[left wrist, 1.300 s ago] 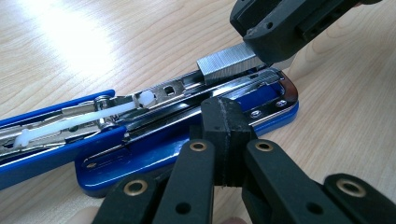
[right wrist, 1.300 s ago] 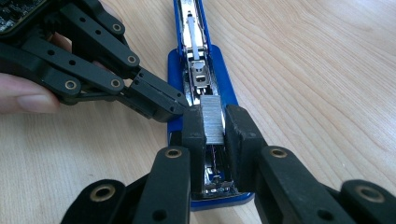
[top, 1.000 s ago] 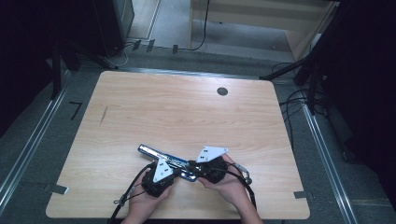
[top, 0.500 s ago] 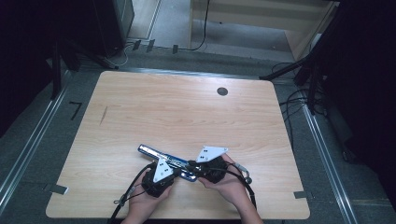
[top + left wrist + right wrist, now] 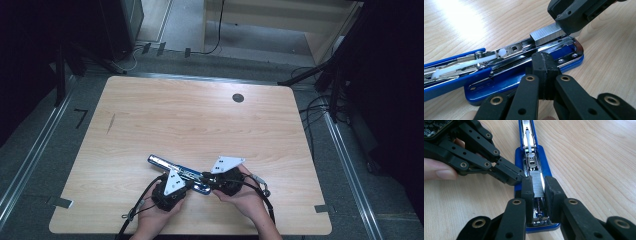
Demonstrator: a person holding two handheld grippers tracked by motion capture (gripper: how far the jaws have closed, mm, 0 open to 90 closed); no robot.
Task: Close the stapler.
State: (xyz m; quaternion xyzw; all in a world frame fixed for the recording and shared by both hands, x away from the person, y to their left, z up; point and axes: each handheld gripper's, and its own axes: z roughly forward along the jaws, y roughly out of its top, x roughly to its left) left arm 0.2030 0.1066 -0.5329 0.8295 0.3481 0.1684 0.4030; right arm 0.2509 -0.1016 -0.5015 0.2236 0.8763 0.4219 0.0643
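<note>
A blue stapler [image 5: 179, 172] is laid open on the near part of the wooden desk [image 5: 200, 120], its lid swung back flat and its metal magazine bared. A strip of staples [image 5: 537, 185] is held over the magazine channel near the stapler's front end; whether it is already seated in the channel cannot be told for sure. The strip is gripped from both sides by the right hand-held gripper [image 5: 539, 186], whose black pads are pressed against it. The left hand-held gripper [image 5: 545, 66] is closed with its pads together on nothing, and its tip is set against the side of the stapler's blue base. Both are seen close together at the stapler in the high view, each carried by a hand at the desk's near edge.
</note>
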